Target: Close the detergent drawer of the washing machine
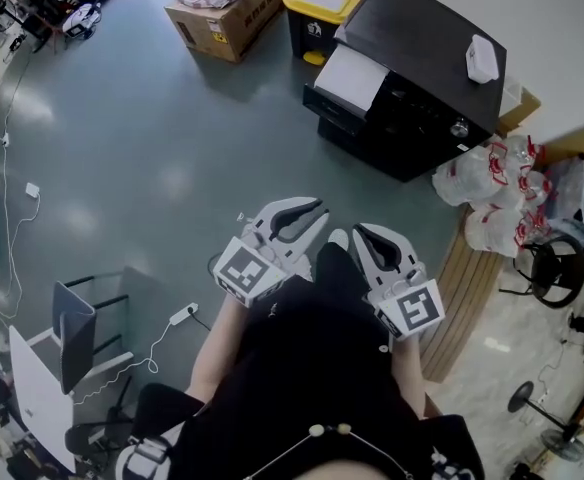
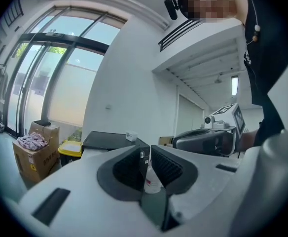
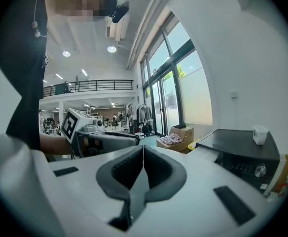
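Your left gripper (image 2: 146, 158) stands slightly parted and empty, your right gripper (image 3: 143, 154) closed and empty. The black box-shaped washing machine (image 1: 422, 68), its white detergent drawer (image 1: 352, 78) protruding, sits well ahead of both.

L gripper (image 2: 146, 152): jaws apart w/ narrow gap, nothing betw. pads. Beyond tips at approx. 11 o'clock: washing machine (image 2: 109, 140), black top, small white item (image 2: 130, 136) on it. Yellow bin (image 2: 71, 149) and cardboard box (image 2: 34, 154) w/ cloth inside at 9 o'clock; R gripper (image 2: 179, 140) at 2 o'clock, clear of L.
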A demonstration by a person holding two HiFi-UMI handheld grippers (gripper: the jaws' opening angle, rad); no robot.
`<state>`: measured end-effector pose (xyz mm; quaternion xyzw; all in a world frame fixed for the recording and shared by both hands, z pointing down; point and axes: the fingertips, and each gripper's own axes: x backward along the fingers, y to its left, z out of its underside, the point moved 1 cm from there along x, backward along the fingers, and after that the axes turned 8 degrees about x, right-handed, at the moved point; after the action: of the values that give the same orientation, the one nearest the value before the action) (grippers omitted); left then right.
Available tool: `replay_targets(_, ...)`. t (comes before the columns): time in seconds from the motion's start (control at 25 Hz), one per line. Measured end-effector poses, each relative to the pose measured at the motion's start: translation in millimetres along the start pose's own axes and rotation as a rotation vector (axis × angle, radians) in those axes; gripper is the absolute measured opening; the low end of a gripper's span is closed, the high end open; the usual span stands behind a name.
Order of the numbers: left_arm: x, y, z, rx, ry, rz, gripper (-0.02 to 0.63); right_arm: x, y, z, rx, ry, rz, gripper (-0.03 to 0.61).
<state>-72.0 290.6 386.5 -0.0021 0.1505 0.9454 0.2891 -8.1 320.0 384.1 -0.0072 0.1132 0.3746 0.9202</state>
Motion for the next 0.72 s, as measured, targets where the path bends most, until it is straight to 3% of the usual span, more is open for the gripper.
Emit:
replay_targets(0.08,-3,3,-1,0.001,0.002,0.001,0.074,-2,-6,-1,-0.006,-0.004,0.013,0.008)
replay_targets(0.44,-42,43,-10,-0.11,0.039,-0.063,0.074,-27,-61,-8,0.017,-0.048,0.031,0.027)
replay_targets(0.72,-91,93,-19,-0.054,0.047,-0.086,0.074,-66,-120,-1,0.053,-0.025,-0.016,0.078)
